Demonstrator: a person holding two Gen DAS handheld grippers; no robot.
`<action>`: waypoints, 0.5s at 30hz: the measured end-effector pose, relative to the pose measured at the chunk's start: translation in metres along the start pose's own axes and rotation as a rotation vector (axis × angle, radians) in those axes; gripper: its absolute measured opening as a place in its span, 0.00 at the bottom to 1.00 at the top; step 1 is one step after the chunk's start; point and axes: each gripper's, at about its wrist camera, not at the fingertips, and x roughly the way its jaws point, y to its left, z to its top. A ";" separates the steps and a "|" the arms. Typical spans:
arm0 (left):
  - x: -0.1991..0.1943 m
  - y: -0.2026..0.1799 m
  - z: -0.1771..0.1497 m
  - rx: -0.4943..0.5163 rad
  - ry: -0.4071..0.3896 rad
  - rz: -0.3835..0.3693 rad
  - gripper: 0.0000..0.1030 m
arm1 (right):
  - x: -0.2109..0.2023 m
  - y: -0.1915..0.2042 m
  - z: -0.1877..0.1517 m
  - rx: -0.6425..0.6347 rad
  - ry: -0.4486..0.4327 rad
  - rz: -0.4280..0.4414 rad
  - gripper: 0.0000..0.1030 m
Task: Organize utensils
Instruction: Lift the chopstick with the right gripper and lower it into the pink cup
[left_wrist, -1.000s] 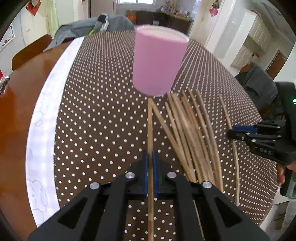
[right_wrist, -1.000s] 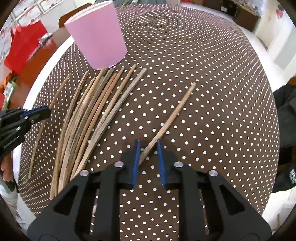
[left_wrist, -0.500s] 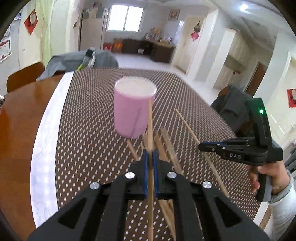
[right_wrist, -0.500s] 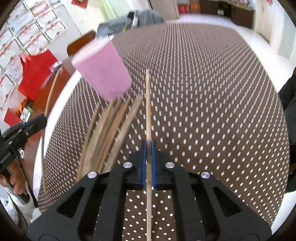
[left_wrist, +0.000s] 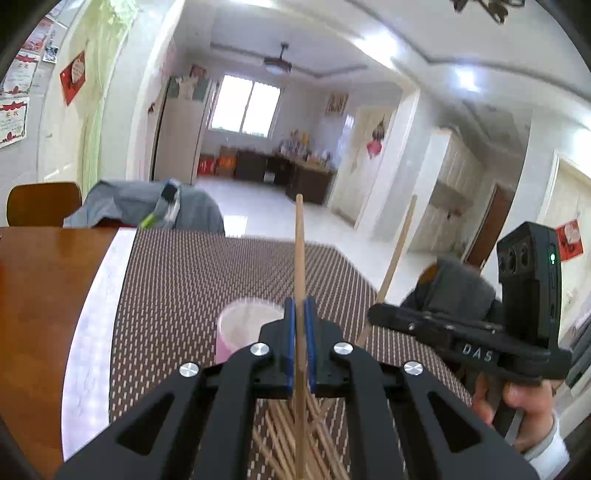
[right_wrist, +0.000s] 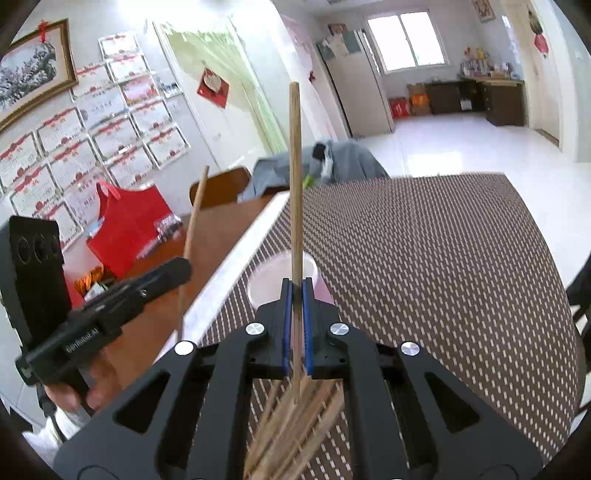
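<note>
My left gripper (left_wrist: 300, 306) is shut on a wooden chopstick (left_wrist: 300, 258) that sticks up and forward above the table. Just beyond its fingers stands the pink cup (left_wrist: 243, 326), its mouth facing up. My right gripper (right_wrist: 294, 288) is shut on a second chopstick (right_wrist: 294, 166), which also points upward, above the same pink cup (right_wrist: 275, 275). A pile of several loose chopsticks (right_wrist: 291, 421) lies on the dotted brown cloth under both grippers. In the left wrist view the right gripper (left_wrist: 373, 314) shows at the right with its chopstick (left_wrist: 397, 251).
The dotted brown cloth (right_wrist: 424, 258) has a white border (left_wrist: 99, 288) and covers a wooden table (left_wrist: 40, 295). A red bag (right_wrist: 125, 229) sits at the table's far left. Chairs draped with grey jackets (left_wrist: 140, 206) stand at the far end and right side.
Both grippers rose from the table and tilted up, each carrying a chopstick. The right gripper's jaws closed on its chopstick. The cup now lies low, just beyond the fingers.
</note>
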 end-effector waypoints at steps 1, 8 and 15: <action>0.001 0.002 0.004 -0.005 -0.025 0.000 0.05 | -0.002 0.009 -0.003 -0.002 -0.010 0.007 0.06; 0.012 0.006 0.032 -0.026 -0.238 0.066 0.06 | -0.004 0.033 0.023 -0.015 -0.116 0.038 0.06; 0.021 -0.004 0.039 0.041 -0.437 0.128 0.06 | 0.008 0.054 0.044 -0.061 -0.168 0.012 0.06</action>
